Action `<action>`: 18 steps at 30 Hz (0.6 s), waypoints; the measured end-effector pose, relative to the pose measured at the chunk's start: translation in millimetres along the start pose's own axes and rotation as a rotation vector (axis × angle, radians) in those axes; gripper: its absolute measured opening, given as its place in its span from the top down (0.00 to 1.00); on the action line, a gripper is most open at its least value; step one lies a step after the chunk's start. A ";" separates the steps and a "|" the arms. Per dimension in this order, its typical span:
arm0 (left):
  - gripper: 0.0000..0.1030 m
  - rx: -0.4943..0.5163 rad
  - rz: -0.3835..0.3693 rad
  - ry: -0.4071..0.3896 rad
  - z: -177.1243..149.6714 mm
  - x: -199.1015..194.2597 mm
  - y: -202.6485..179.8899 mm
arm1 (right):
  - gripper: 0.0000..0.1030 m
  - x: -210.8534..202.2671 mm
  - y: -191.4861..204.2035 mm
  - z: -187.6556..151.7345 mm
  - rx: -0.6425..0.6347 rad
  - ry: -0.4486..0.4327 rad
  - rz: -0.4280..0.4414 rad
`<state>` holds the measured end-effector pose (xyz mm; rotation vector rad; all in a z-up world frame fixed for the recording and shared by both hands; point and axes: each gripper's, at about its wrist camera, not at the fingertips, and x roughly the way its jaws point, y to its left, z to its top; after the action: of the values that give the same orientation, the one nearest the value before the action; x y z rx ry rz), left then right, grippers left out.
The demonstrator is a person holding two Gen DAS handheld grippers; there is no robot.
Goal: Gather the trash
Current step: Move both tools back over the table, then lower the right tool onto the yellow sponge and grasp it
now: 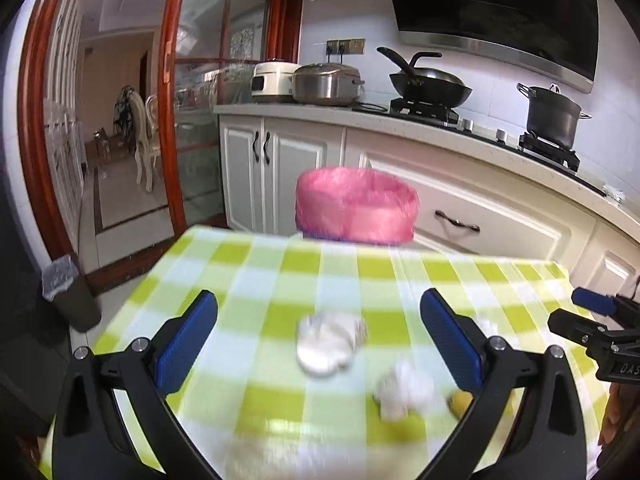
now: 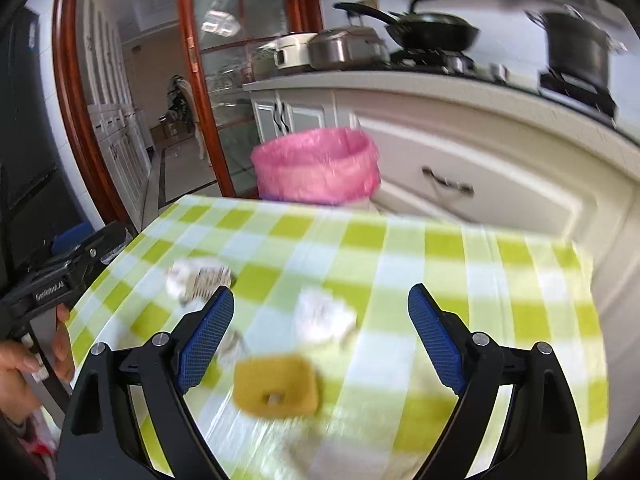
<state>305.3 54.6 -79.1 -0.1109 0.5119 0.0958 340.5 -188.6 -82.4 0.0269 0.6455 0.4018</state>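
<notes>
Kitchen with counter [image 1: 460, 136] and stove at the far side, checked table [image 1: 248, 276] up close, pink-lined bin [image 1: 356, 204] just past its far edge. Looks like the reach-for-trash step: both the left gripper [image 1: 318, 330] and right gripper [image 2: 320, 322] have jaws wide apart, holding nothing. Next move, I'd guess: drop onto a paper wad [image 1: 326, 344] or the yellow scrap [image 2: 276, 386] lying near on the table, then clamp.

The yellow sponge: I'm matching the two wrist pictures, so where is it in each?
Left wrist: the yellow sponge only peeks out low right, behind the left gripper's right finger.
Right wrist: it lies in full view, low centre, between the fingers of the open right gripper.
Shared landmark: the pink-lined bin beyond the table's far edge.
</notes>
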 end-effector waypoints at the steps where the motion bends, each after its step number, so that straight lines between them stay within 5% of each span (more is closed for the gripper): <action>1: 0.05 0.000 -0.003 0.006 -7.3 -4.9 0.5 | 0.18 -1.8 3.1 -7.8 -0.002 0.006 -0.005; 9: 0.05 0.039 -0.009 0.046 -55.1 -32.0 1.9 | 0.18 9.8 20.7 -44.7 -0.011 0.050 -0.046; 18: 0.05 0.048 -0.006 0.047 -61.0 -30.9 12.4 | 0.18 37.5 32.5 -48.7 0.016 0.066 -0.064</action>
<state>247.6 57.0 -117.7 -0.0682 0.5600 0.0750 327.4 -149.5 -138.4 0.0077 0.7130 0.3370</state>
